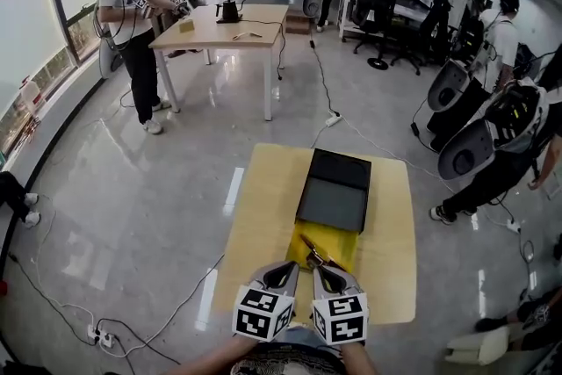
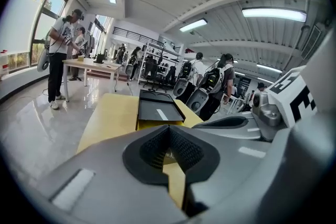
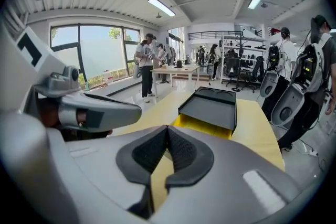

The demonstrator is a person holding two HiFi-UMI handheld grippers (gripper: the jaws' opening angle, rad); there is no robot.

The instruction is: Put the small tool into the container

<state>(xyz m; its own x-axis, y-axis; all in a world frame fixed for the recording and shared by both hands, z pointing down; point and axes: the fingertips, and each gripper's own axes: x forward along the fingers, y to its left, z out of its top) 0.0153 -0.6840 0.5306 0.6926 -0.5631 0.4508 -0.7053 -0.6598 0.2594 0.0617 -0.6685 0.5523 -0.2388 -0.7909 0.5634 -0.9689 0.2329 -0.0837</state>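
Observation:
A yellow container [image 1: 339,242] with a black lid [image 1: 335,189] over its far part sits on the wooden table [image 1: 391,259]. A small dark-handled tool [image 1: 314,254] lies on the container's open yellow near end. My left gripper [image 1: 289,267] and right gripper [image 1: 322,270] hover side by side just short of it, both shut with nothing between the jaws. In the left gripper view the left gripper [image 2: 169,129] points at the container [image 2: 157,112]. The right gripper [image 3: 167,129] likewise faces the container [image 3: 210,108] in the right gripper view.
A second table [image 1: 230,29] with a kettle [image 1: 230,10] stands at the back, with a person [image 1: 134,31] beside it. More people and office chairs [image 1: 379,13] are at the right. Cables [image 1: 327,92] and a power strip [image 1: 98,335] lie on the floor.

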